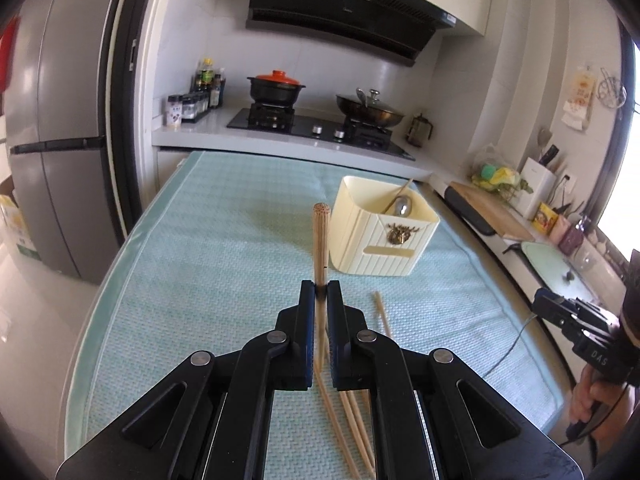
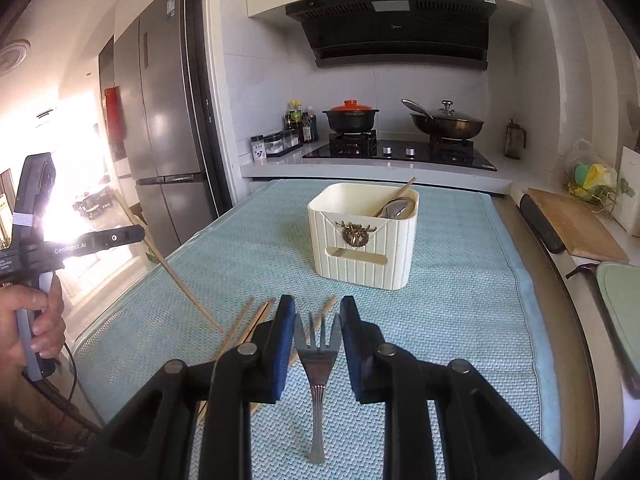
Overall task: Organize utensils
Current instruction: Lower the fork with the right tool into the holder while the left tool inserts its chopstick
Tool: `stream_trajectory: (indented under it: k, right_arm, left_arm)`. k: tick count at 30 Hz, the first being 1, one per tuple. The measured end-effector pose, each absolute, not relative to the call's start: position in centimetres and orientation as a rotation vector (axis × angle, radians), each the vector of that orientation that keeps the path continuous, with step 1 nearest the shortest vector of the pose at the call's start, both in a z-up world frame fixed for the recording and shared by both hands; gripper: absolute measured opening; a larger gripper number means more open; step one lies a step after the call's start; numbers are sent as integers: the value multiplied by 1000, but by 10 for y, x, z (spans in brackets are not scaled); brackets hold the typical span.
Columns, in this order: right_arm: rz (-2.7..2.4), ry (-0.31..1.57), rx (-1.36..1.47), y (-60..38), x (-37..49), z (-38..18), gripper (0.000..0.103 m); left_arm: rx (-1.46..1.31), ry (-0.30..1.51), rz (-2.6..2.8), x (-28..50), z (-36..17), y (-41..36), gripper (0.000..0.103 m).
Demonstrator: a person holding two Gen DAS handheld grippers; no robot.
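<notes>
Right wrist view: silver fork with ribbed handle, tines toward the cream holder.

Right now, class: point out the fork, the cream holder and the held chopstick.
fork (image 2: 319, 354), right wrist view, neck below tines.
cream holder (image 2: 362, 258), right wrist view, front wall.
chopstick (image 1: 321, 240), left wrist view, upper shaft.

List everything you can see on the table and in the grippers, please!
Utensil holder: one, cream, middle of the mat.
Spoons: metal, count unclear, inside the holder with a wooden stick.
Mat: one, light blue, covering the table.
Loose chopsticks: several, wooden, lying on the mat.
Held chopstick: one, wooden, in the left gripper.
Fork: one, silver, in the right gripper.
Left gripper: black, shut on the chopstick.
Right gripper: black with blue pads, shut on the fork.
</notes>
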State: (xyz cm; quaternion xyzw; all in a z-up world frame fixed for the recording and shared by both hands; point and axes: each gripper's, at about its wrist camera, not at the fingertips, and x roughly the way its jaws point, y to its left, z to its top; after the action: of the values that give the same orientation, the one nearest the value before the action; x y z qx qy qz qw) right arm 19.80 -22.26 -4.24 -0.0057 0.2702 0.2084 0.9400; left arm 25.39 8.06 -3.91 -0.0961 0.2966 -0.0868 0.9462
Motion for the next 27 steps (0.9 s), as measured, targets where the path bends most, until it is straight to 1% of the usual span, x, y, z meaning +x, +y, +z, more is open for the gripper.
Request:
stream_trajectory:
  k: [14,27]
  right_arm:
    - [446,499,-9,-221,204,-16,24]
    - [456,458,-32,-215,225,12,24]
  left_arm:
    - [-200,564,-245,256,-20,70,4]
    - [-215,535,-310,282,2,60,4]
